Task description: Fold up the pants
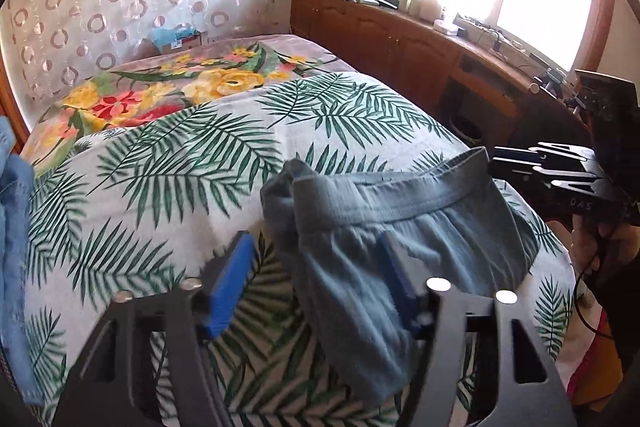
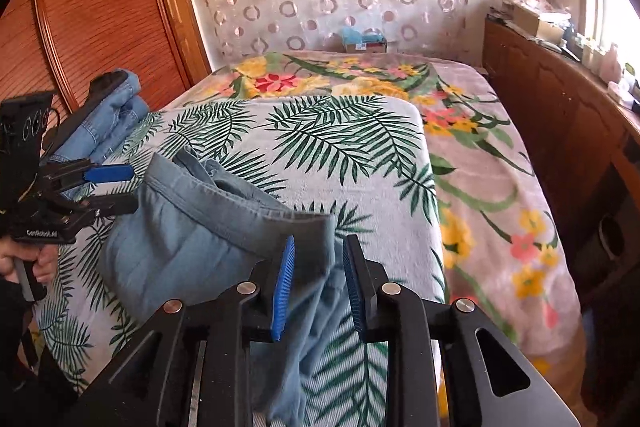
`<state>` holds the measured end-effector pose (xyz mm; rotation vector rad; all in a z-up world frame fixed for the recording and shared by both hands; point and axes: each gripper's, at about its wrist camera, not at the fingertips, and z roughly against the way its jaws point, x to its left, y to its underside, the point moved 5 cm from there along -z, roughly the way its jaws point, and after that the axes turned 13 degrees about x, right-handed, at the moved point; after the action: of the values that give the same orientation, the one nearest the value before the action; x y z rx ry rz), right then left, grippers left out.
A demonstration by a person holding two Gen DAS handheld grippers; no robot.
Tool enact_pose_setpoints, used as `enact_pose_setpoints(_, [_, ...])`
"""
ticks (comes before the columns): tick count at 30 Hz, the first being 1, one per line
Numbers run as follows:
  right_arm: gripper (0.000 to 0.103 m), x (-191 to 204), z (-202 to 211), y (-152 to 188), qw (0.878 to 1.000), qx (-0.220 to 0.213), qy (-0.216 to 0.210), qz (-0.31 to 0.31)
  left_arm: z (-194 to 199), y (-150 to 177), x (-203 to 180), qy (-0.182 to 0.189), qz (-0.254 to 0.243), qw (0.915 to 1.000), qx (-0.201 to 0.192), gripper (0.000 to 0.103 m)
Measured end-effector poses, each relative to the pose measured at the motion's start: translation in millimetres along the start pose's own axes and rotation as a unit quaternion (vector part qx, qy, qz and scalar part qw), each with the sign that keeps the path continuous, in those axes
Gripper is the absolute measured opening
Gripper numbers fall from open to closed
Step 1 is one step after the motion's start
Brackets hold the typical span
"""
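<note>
Grey-blue pants with an elastic waistband hang lifted over the palm-leaf bed cover. My left gripper is wide open; the waistband's left end drapes between its blue pads and over the right one. In the right wrist view the pants stretch from the left gripper to my right gripper. The right gripper's blue pads stand slightly apart with the waistband's right end between them; the cloth hangs down from there.
Folded blue jeans lie at the bed's left edge, also in the left wrist view. A floral blanket covers the bed beyond and to the right. A wooden cabinet with clutter runs under the window. A wooden wardrobe stands at left.
</note>
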<state>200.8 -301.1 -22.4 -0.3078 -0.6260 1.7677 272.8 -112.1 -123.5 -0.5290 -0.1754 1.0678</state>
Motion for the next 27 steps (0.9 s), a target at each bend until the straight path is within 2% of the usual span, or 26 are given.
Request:
enact_pose_setpoints(2, [0.026, -0.3, -6.9, -3.6, 1.0, 0.009, -0.002, 0.007, -6.1, -5.8, 1.3, 0.003, -0.001, 1.0, 0.004, 0.055])
enact_pose_setpoints(5, [0.025, -3.5, -18.6, -10.0, 1.0, 0.027, 0.003, 0.014, -15.0, -10.5, 0.4, 0.012, -0.01, 0.9998, 0.014, 0.043])
enact_pose_setpoints(6, [0.015, -3.2, -20.1, -12.4, 0.999, 0.028, 0.001, 0.018, -16.4, -11.6, -0.4, 0.017, -0.015, 0.9997, 0.013, 0.037])
enact_pose_setpoints(7, [0.01, -1.7, -19.5, -14.7, 0.999, 0.025, -0.002, 0.022, -16.5, -12.3, -1.2, 0.019, -0.018, 0.9996, 0.012, 0.033])
enact_pose_setpoints(8, [0.009, -1.2, -18.3, -17.5, 0.999, 0.02, -0.006, 0.024, -17.9, -13.2, -1.9, 0.02, -0.021, 0.9995, 0.012, 0.032])
enact_pose_setpoints(10, [0.008, -3.1, -14.6, -22.8, 1.0, 0.004, -0.005, 0.022, -22.6, -15.8, -1.3, 0.014, -0.028, 0.9994, 0.016, 0.022])
enact_pose_setpoints(13, [0.007, -5.9, -19.2, -27.0, 1.0, -0.007, 0.001, 0.013, -22.2, -21.7, 4.5, 0.018, -0.019, 0.9996, 0.012, 0.02])
enact_pose_setpoints(16, [0.007, -6.9, -31.6, -28.2, 1.0, 0.001, 0.014, 0.012, -20.9, -28.4, 8.4, 0.023, -0.012, 0.9996, 0.006, 0.02])
enact_pose_setpoints(22, [0.007, -7.7, -39.1, -31.0, 1.0, 0.018, 0.0, -0.003, -23.0, -30.0, 8.9, 0.026, -0.009, 0.9995, 0.016, 0.022])
enact_pose_setpoints(26, [0.013, -12.8, -24.0, -28.3, 1.0, 0.013, -0.004, -0.016, -15.2, -27.2, 12.5, 0.005, -0.004, 0.9999, 0.009, 0.036])
enact_pose_setpoints(27, [0.017, -12.8, -21.3, -26.7, 1.0, 0.012, 0.001, -0.02, -15.1, -26.2, 13.5, 0.001, -0.005, 0.9999, 0.011, 0.043])
